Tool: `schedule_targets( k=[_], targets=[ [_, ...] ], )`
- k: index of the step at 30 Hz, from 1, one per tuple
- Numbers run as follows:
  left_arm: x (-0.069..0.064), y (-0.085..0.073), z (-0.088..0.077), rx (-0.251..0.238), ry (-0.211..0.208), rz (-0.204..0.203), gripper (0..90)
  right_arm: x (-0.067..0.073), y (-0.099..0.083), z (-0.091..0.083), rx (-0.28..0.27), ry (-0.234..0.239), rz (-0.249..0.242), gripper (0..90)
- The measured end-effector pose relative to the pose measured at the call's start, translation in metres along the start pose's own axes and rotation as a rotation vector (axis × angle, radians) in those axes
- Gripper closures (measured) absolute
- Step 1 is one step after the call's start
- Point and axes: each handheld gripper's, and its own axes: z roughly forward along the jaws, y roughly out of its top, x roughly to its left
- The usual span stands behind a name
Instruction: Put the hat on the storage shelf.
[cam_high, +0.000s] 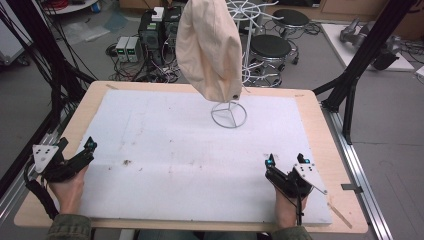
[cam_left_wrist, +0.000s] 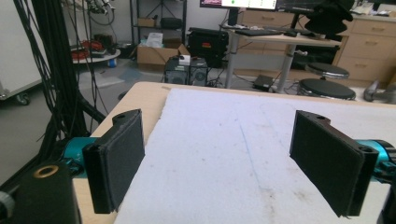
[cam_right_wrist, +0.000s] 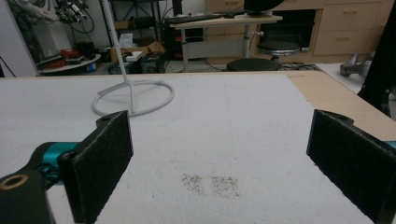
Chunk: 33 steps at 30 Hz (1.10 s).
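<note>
1 cream cap (cam_high: 210, 47) on 1 wire stand (cam_high: 229, 114), 2 hand-held grippers, left hand-held gripper (cam_high: 75, 150) and right hand-held gripper (cam_high: 285, 160), wide apart, empty

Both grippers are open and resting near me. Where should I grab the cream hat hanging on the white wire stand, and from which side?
Probably the hat's lower edge, near the small dark button at the bottom. It hangs free above the stand's ring base, with open space below. Bring the right gripper forward from the near side; it has a straight path across the white mat, and its jaws stand wide apart.

Cream cap (cam_high: 209, 47), white wire stand (cam_high: 229, 114), black jaws w/ teal.
</note>
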Motion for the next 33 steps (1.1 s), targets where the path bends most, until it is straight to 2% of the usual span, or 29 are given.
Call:
schedule_targets(
  k=[4, 10, 21, 29, 33],
  targets=[
    [-0.003, -0.004, 0.0, 0.002, 0.011, 0.008, 18.2, -0.001, -0.001, 0.0, 0.002, -0.01, 0.003, 6.1],
    [-0.005, -0.009, -0.001, 0.011, 0.002, 0.009, 18.1, -0.005, -0.001, 0.0, 0.003, -0.019, 0.012, 6.1],
    [-0.004, -0.013, -0.008, 0.0, -0.019, -0.025, 18.2, -0.004, -0.003, 0.004, 0.019, 0.0, 0.029, 6.1],
    [-0.005, -0.013, -0.008, 0.003, -0.029, -0.018, 18.4, -0.005, -0.003, 0.005, 0.021, 0.004, 0.04, 6.1],
    [-0.004, -0.014, -0.008, 0.003, -0.043, -0.041, 18.4, -0.005, -0.003, 0.005, 0.021, 0.009, 0.043, 6.1]
  ],
)
